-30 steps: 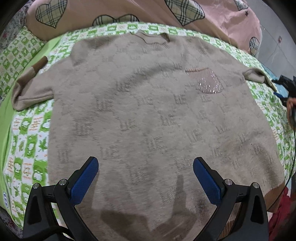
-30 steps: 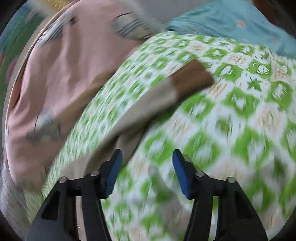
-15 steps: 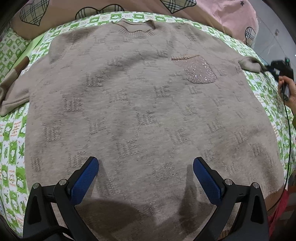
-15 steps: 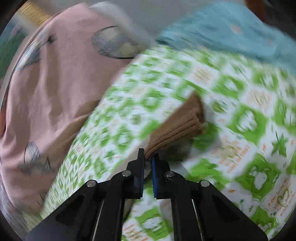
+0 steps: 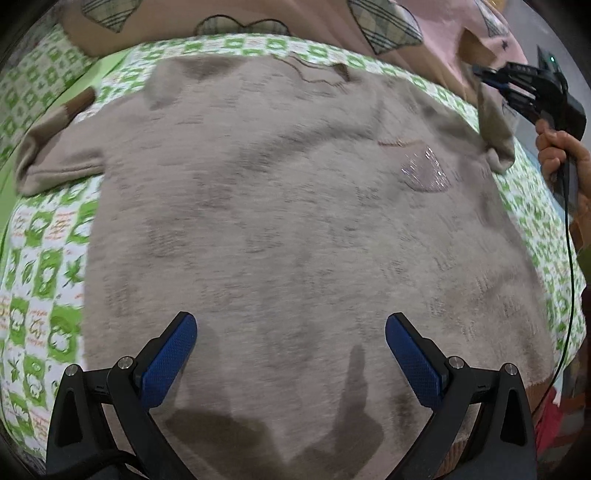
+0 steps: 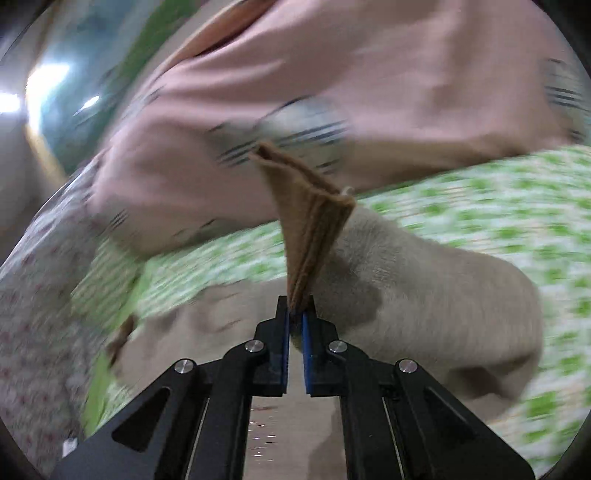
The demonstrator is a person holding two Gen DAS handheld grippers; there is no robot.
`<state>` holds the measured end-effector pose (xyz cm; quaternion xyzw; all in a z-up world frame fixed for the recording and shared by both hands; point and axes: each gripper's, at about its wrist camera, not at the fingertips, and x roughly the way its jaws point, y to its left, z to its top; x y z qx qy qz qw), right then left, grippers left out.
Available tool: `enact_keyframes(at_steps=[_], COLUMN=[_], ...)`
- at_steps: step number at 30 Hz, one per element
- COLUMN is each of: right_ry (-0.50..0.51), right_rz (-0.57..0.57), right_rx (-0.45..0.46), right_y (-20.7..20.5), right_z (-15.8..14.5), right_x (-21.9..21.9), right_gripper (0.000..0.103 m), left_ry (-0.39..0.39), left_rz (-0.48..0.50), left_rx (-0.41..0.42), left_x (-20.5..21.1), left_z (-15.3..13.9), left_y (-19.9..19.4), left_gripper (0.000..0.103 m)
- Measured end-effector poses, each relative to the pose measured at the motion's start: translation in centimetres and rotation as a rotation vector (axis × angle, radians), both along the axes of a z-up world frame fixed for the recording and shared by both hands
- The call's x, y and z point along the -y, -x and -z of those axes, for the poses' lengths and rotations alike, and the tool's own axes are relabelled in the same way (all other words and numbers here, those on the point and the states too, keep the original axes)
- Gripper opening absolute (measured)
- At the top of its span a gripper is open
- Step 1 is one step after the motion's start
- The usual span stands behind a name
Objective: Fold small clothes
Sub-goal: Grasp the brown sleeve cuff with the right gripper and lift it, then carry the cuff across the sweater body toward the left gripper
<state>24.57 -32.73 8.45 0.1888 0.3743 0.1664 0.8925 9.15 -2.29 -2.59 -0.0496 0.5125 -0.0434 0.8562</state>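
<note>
A taupe knitted sweater [image 5: 288, 206] lies flat, front up, on a green and white patterned sheet [image 5: 40, 266], with a sparkly chest pocket [image 5: 424, 171]. Above its lower half my left gripper [image 5: 291, 350] hovers open with nothing between the blue pads. My right gripper [image 6: 295, 314] is shut on the brown cuff [image 6: 310, 221] of the sweater's right sleeve [image 6: 424, 295], which hangs lifted off the sheet. The left wrist view shows that gripper [image 5: 480, 72] at the upper right, a hand [image 5: 557, 147] holding it, the sleeve [image 5: 495, 125] drooping below. The other sleeve [image 5: 55, 155] lies flat at the left.
A pink quilt with plaid hearts [image 5: 258, 18] is bunched along the far side of the bed; it fills the background in the right wrist view [image 6: 332, 92]. A black cable [image 5: 570, 288] hangs down at the right edge. Something red [image 5: 550, 413] lies by the bed's near right corner.
My right gripper closed on the brown cuff and has lifted the sleeve off the sheet, swinging it up and in towards the sweater's body. The left gripper stays open over the hem.
</note>
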Motion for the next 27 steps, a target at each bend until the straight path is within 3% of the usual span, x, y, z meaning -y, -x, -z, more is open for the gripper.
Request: enact_keyframes(at_steps=[6,13,19,22,24,27], right_ry=[-0.075,-0.048,-0.012,-0.027,-0.045,-0.069], right_rz=[-0.266,-0.401,-0.382,-0.351,-0.319,-0.265], right_rx=[-0.052,-0.166,-0.254,-0.283,-0.256,-0.237], right_y=[-0.3,0.8,2.1,2.7,3.4,4.7], right_z=[2.1,6.6,8.8,8.9,8.3,7.5], right_x=[-13.4,-24.5,-25.4,-24.4,-22.7,-20.3], right_gripper=[0.007,0.007,0.013,0.051,0.053,0.053], left_ry=[0.035,0.090,0.253,0.281,0.278,0.346], left_rz=[-0.067,-0.149,-0.181,-0.177,-0.170,-0.155], left_rx=[0.028,0.066,0.125,0.128,0.115,0.071], left_x=[-3.1,-7.2,-9.8,-10.1,-9.9,-9.9], left_z=[-0.9,-1.7,-2.3,-2.6,-2.2,-1.1], left_y=[0.3,0.0,-2.1,-4.9,-6.8,-10.8], left_gripper=[0.102,0.102,0.102,0.102,0.102,0.102])
